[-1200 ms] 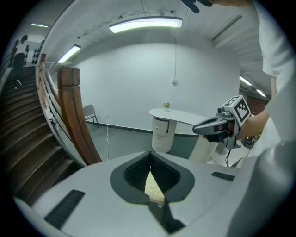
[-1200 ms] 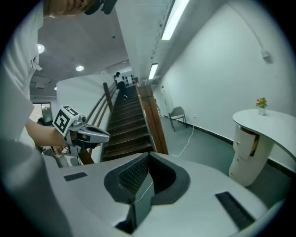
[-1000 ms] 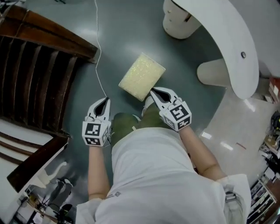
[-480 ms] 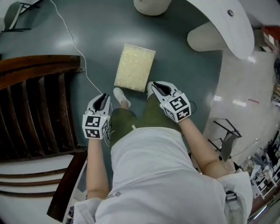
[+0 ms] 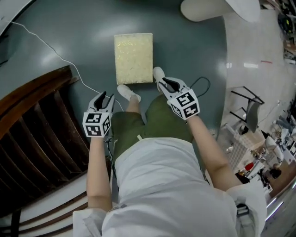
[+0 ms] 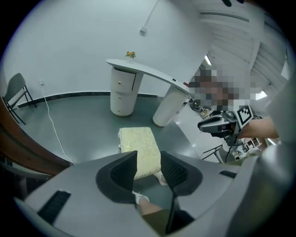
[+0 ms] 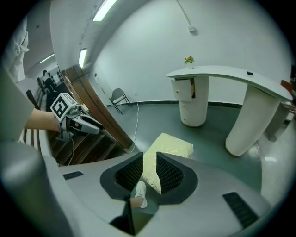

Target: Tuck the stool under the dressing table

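The stool (image 5: 133,58) is a low seat with a pale yellow rectangular cushion, standing on the grey-green floor just ahead of my feet. The white curved dressing table (image 6: 148,71) stands beyond it on round white pedestals; only one pedestal (image 5: 203,9) shows at the top of the head view. My left gripper (image 5: 104,96) hovers near the stool's near left corner, apart from it. My right gripper (image 5: 165,82) hangs by its near right corner. Both jaws have just been opening and stand parted with nothing between them. The left gripper (image 6: 149,159) and the right gripper (image 7: 149,162) both point at the cushion (image 7: 169,148).
A dark wooden slatted frame (image 5: 37,134) fills the left side. A white cable (image 5: 55,58) trails over the floor beside it. My white shoes (image 5: 127,92) stand right behind the stool. Wire racks and clutter (image 5: 259,152) sit on the pale floor at right. A folding chair (image 6: 16,95) stands by the wall.
Both grippers have sunk toward the stool and tipped downward. Their jaws, shut earlier, now stand parted. The stool lies squarer ahead and higher in the head view.
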{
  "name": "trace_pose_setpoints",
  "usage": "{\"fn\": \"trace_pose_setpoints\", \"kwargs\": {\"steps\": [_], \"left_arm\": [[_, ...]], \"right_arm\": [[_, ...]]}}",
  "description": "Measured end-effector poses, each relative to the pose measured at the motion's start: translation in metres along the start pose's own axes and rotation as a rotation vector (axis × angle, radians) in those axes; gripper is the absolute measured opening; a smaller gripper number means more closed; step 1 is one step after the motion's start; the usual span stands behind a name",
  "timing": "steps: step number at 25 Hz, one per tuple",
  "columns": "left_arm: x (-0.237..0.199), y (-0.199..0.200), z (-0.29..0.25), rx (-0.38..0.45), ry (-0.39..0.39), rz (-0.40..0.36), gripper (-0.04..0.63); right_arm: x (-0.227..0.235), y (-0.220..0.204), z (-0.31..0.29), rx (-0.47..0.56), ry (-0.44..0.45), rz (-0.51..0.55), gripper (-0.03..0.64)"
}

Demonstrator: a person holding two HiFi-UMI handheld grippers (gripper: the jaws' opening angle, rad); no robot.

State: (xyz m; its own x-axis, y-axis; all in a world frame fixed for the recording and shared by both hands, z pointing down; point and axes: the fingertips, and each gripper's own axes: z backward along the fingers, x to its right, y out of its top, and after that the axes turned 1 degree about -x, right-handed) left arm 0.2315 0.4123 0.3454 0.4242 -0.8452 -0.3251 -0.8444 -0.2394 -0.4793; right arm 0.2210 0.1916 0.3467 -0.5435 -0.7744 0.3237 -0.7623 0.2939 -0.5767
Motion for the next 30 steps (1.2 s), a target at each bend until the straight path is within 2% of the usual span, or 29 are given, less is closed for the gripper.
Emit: {"fn": "trace_pose_setpoints", "kwargs": {"steps": [3, 10, 15, 19, 25, 30], "left_arm": [[-0.015, -0.013, -0.025, -0.059, -0.028, -0.025, 0.181], [-0.045, -0.064, -0.087, -0.206, -0.088, -0.092, 0.22], [-0.064, -0.094, -0.13, -0.275, -0.115, -0.151, 0.247], [-0.079, -0.118, -0.163, -0.31, -0.099, -0.196, 0.25], [-0.096, -0.156, -0.21, -0.383, -0.12, -0.146, 0.267], [-0.11, -0.188, -0.245, -0.44, -0.139, -0.189, 0.272]], "right_arm": [[0.005, -0.018, -0.02, -0.035, -0.034, -0.012, 0.097], [0.012, -0.073, -0.071, -0.113, -0.082, -0.069, 0.153], [0.024, -0.113, -0.117, -0.178, -0.11, -0.072, 0.19], [0.036, -0.145, -0.148, -0.24, -0.126, -0.102, 0.24], [0.054, -0.199, -0.19, -0.327, -0.12, -0.112, 0.289], [0.063, -0.244, -0.223, -0.404, -0.084, -0.079, 0.319]]}}
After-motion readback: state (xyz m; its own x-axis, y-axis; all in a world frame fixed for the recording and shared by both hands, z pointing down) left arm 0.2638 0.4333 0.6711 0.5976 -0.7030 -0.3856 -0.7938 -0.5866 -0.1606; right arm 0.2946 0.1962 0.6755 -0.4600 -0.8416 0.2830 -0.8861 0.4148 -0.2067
